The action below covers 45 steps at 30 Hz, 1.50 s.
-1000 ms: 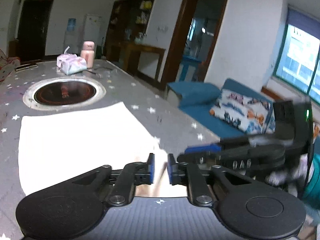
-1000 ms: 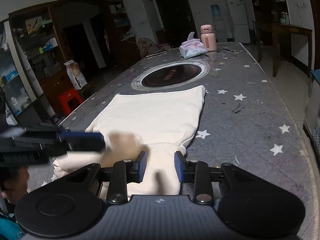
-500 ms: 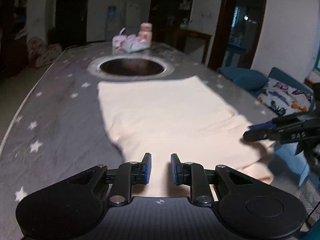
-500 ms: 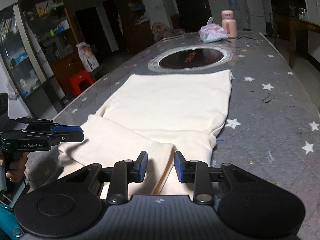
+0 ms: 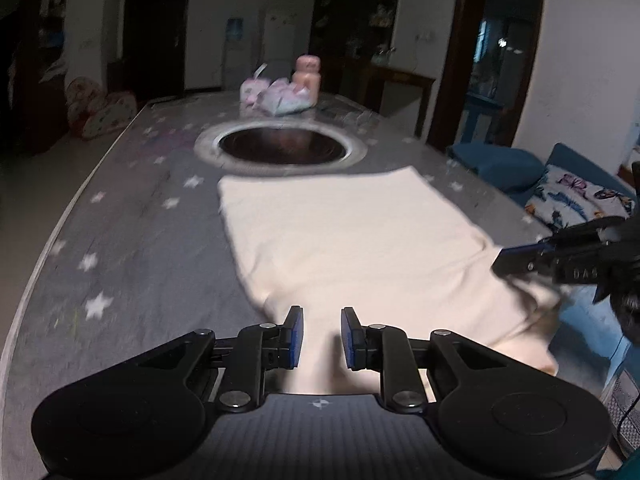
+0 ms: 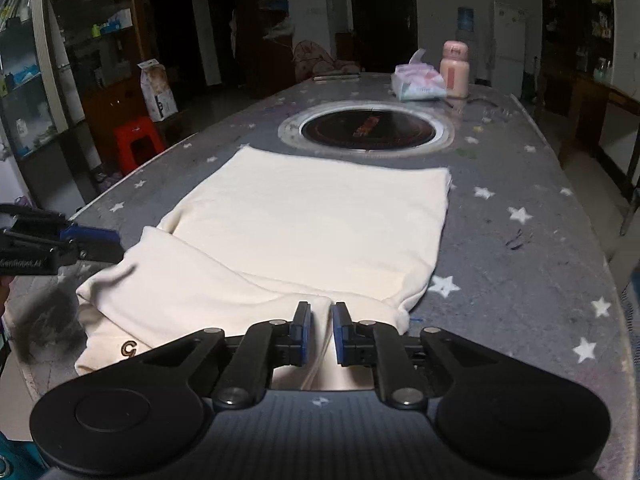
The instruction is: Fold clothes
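Note:
A cream garment lies flat on the grey star-patterned table, with a sleeve folded across its near end. It also shows in the left wrist view. My left gripper hovers over the garment's near left edge, jaws a little apart and holding nothing; it shows at the left of the right wrist view. My right gripper hovers over the near right part, jaws narrowly apart and holding nothing; it shows at the right of the left wrist view.
A round inset burner lies beyond the garment. A tissue pack and a pink bottle stand at the far end. A blue sofa with a patterned cushion is right of the table. A red stool stands at the left.
Both grippers have drawn apart toward the garment's near corners. The left view swung to face down the table. The right jaws have narrowed slightly.

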Each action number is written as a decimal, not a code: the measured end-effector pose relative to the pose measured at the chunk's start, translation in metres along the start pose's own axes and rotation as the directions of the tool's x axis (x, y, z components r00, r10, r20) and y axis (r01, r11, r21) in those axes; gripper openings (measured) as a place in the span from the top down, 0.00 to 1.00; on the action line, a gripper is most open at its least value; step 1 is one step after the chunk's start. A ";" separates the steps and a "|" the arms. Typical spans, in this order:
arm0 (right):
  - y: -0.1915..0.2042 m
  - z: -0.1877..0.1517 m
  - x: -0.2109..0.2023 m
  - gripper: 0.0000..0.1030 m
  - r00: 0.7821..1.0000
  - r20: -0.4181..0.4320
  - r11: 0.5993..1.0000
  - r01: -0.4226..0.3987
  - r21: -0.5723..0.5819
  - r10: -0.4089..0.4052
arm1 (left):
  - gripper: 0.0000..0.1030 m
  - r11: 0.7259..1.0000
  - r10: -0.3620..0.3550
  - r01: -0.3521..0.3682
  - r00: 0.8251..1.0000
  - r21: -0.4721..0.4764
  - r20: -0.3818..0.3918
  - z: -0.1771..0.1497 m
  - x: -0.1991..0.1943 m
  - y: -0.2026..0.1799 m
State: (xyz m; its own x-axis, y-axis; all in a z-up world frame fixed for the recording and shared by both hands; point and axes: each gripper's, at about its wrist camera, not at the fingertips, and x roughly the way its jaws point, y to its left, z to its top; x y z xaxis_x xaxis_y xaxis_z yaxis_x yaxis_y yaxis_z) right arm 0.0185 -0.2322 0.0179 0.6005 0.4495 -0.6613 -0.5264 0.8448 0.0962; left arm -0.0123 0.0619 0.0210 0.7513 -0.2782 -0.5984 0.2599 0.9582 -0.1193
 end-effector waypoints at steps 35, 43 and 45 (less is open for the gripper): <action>0.032 -0.029 -0.019 0.78 0.998 -0.026 0.982 -0.055 -0.183 0.051 | 0.57 0.940 -0.058 0.073 0.997 0.334 -0.055 -0.038 -0.036 -0.049; 0.035 -0.030 -0.045 0.64 0.998 -0.041 0.958 -0.050 -0.283 0.040 | 0.57 0.834 -0.093 0.108 0.994 0.541 -0.056 -0.062 -0.034 -0.077; 0.036 -0.033 -0.051 0.64 0.998 -0.053 0.946 -0.042 -0.321 0.026 | 0.57 0.811 -0.107 0.116 0.993 0.573 -0.049 -0.067 -0.035 -0.080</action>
State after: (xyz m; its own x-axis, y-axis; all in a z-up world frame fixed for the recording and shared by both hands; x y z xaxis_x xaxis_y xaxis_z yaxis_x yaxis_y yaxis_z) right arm -0.0508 -0.2346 0.0302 0.5536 0.4551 -0.6974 -0.7165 0.6871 -0.1204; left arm -0.0997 -0.0008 -0.0014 0.6885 -0.3758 -0.6202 0.6454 0.7075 0.2878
